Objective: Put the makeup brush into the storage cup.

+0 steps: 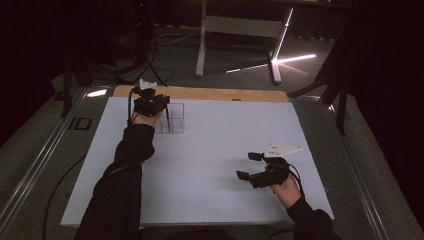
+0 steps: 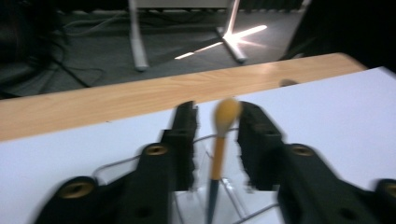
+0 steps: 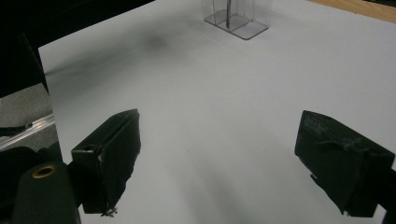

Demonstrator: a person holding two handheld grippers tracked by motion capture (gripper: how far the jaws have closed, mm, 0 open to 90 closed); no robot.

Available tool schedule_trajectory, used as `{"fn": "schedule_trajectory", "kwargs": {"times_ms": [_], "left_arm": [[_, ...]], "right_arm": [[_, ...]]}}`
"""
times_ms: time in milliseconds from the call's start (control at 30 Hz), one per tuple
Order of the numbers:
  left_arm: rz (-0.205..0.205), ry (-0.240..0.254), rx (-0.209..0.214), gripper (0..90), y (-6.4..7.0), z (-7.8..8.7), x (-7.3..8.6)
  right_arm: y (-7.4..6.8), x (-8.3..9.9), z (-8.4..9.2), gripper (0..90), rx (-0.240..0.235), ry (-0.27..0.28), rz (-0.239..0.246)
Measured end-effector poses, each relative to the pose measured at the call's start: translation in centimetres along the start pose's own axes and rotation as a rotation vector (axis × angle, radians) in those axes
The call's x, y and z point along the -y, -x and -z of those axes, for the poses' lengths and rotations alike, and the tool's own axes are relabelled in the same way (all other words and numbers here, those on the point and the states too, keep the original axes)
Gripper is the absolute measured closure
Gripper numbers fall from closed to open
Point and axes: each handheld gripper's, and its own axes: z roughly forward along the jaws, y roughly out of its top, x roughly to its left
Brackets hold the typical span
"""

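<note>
Brush (image 2: 219, 140) stands in the clear holder (image 1: 172, 118) between your left gripper (image 2: 217, 135)'s parted, non-gripping jaws; withdraw carelessly and you could snag it, tipping the holder.

The room is dim and the edges of the high view sink into near black, while the white sheet (image 1: 210, 165) on the table stays the brightest surface, evenly lit from above. A hard streak of glare (image 1: 280, 61) lies on the floor beyond the table (it repeats, flared, in the left gripper view). That view is soft with motion blur: the brush (image 2: 219, 140) smears. In the right gripper view, a faint shadow smudge (image 3: 154, 42) darkens the sheet.
</note>
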Motion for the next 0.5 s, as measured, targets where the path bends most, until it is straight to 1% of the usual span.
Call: {"fn": "schedule_trajectory", "kwargs": {"times_ms": [33,67,100,167,200,233,267,300,333,433,500], "left_arm": [[0.012,-0.004,0.011,60.9,-0.1,0.1,-0.2],[0.015,-0.005,0.015,57.8,-0.1,0.2,-0.3],[0.013,-0.005,0.012,54.7,0.0,0.4,-0.4],[0.020,-0.008,0.015,51.7,0.0,0.6,-0.7],[0.020,-0.003,0.005,48.6,0.1,0.8,-0.8],[0.026,-0.002,0.002,48.1,0.1,0.9,-0.9],[0.027,-0.003,0.005,45.9,0.1,1.1,-1.0],[0.026,-0.005,-0.001,42.5,0.2,1.2,-1.1],[0.031,-0.007,0.003,41.1,0.2,1.4,-1.2],[0.037,-0.007,0.005,32.2,0.4,1.9,-1.5],[0.031,-0.002,0.001,26.0,0.5,2.3,-1.7]], "right_arm": [[0.0,0.0,0.0,14.0,0.000,0.002,0.001],[0.0,0.0,0.0,14.0,0.001,0.002,0.002],[0.0,0.0,0.1,14.0,0.001,0.003,0.000],[0.0,0.0,0.1,14.0,0.000,0.004,-0.003],[0.0,0.0,0.1,14.0,0.001,0.003,-0.001],[0.0,0.0,0.1,14.0,0.001,0.003,-0.001],[0.0,0.0,0.1,14.0,0.001,0.004,-0.003],[0.0,0.0,0.1,14.0,0.002,0.004,-0.002],[0.0,-0.1,0.1,14.0,0.002,0.004,-0.003],[0.1,-0.1,0.1,14.0,0.004,0.005,-0.004],[0.1,-0.1,0.1,14.0,0.004,0.007,-0.007]]}}
